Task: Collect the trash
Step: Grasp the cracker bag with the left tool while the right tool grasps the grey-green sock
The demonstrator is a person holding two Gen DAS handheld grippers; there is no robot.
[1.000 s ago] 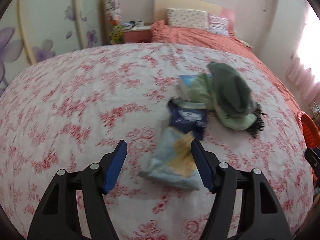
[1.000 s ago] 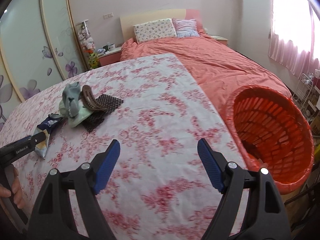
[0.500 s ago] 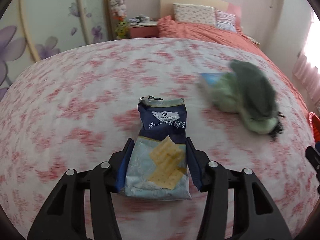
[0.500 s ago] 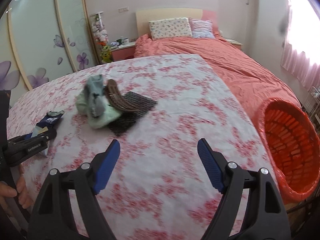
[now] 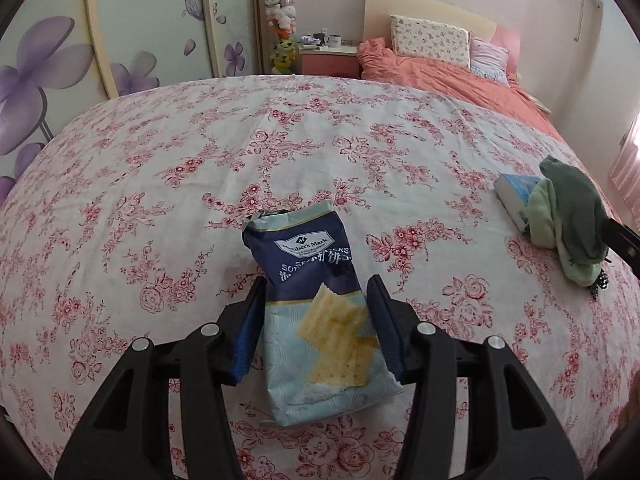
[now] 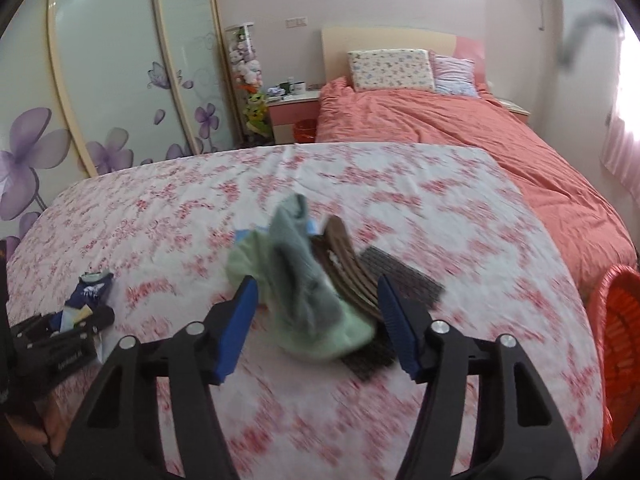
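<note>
— Where's the wrapper?

— On the floral sheet [image 5: 160, 184], lying flat. It's a cracker bag [image 5: 320, 304], dark blue at the top, pale blue below, its torn top end pointing toward the headboard. The left gripper [image 5: 318, 320] has it between its blue pads [image 5: 246, 336], one finger on each long side.

— Clenched on it?

— The pads sit right against both edges of the bag, so it looks pinched, though the bag rests on the sheet. From the right-hand camera you see the same thing small and off to the left: bag [image 6: 90, 292] with the left gripper [image 6: 60, 340] around its near end.

— And the right gripper?

— The right gripper [image 6: 314, 320] is spread wide, grasping nothing. It hangs over a heap of cloth: a pale green sock [image 6: 320, 332] under a grey-green sock [image 6: 296, 256], a brown striped piece [image 6: 348, 264] beside them, and a dark mesh mat [image 6: 404, 276] beneath. That view is blurred, so finer detail is lost.

— Anything else near the heap?

— A small blue-and-white pack [image 5: 516, 196] pokes out from under the socks [image 5: 568, 216].

— The bin?

— An orange basket [image 6: 620, 340] stands past the sheet's right edge, well apart from the bag, by the coral duvet [image 6: 460, 136].
</note>
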